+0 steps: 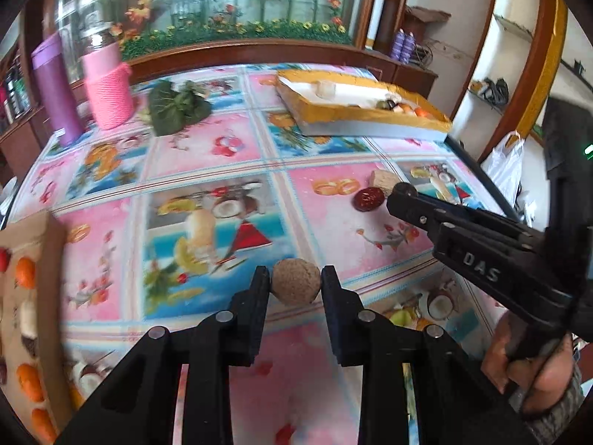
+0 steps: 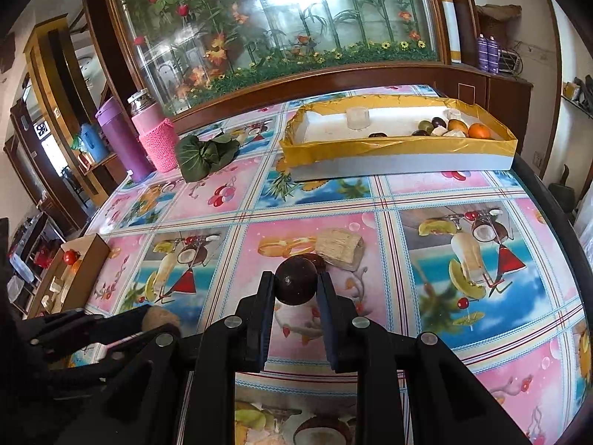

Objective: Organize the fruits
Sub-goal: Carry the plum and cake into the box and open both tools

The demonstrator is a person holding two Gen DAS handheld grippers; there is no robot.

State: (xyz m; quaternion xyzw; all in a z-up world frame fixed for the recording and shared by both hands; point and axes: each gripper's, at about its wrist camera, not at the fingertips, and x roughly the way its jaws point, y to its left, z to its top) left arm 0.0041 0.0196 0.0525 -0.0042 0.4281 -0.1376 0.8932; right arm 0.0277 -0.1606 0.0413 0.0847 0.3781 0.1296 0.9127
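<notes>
My left gripper [image 1: 295,278] is shut on a round tan, rough-skinned fruit [image 1: 295,287], held just above the patterned tablecloth. In the right wrist view my right gripper [image 2: 296,282] is shut on a dark brown round fruit [image 2: 296,285]. From the left wrist view the right gripper [image 1: 402,191] reaches in from the right with that dark fruit at its tip. A dark red fruit [image 1: 368,198] and a beige ridged piece [image 2: 339,250] lie on the cloth just beyond it. A yellow-rimmed white box [image 2: 400,148] at the far right holds several fruits, among them an orange [image 2: 479,131].
A brown cardboard box [image 1: 27,244] with oranges and other fruits stands at the table's left edge. A green leafy bundle [image 2: 205,155], a pink-sleeved jar [image 2: 157,141] and a purple tumbler [image 2: 120,137] stand at the back left. A hand [image 1: 530,371] holds the right gripper's handle.
</notes>
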